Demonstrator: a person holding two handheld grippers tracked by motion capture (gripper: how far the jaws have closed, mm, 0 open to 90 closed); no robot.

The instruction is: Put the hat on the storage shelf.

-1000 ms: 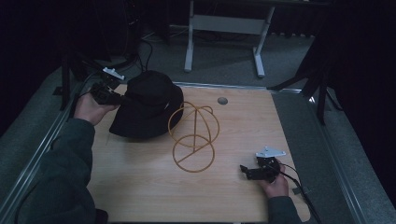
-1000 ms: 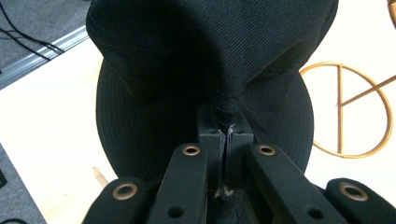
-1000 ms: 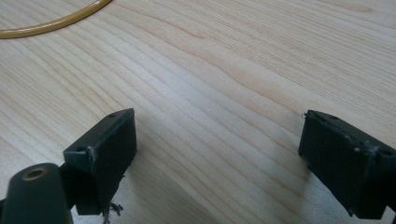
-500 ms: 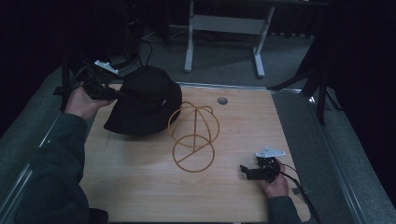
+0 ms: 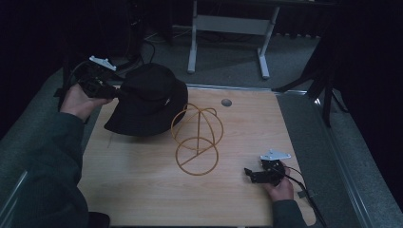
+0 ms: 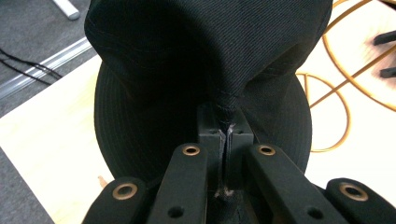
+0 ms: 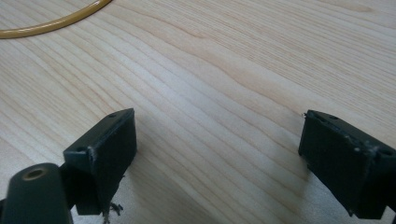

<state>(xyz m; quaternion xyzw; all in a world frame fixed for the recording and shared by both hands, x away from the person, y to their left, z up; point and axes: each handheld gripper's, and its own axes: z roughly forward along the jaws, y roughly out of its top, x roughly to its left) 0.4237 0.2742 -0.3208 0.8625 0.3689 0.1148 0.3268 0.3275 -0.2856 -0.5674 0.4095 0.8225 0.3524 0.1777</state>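
While pinched at its brim, black hat (image 5: pixel 147 102) lifted beside left hand-held gripper (image 5: pixel 102 88).

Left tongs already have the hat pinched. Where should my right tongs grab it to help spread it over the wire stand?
Take the black hat by its brim edge nearest the wire stand. Come in from the right with the open right tongs; that brim is thin, flat and hangs free, opposite the left tongs.

Dark green sleeves, black hand-held gripper (image 5: pixel 250 174) jaws, brass-ringed screw holes, grey three-cornered top plates, trailing black cable
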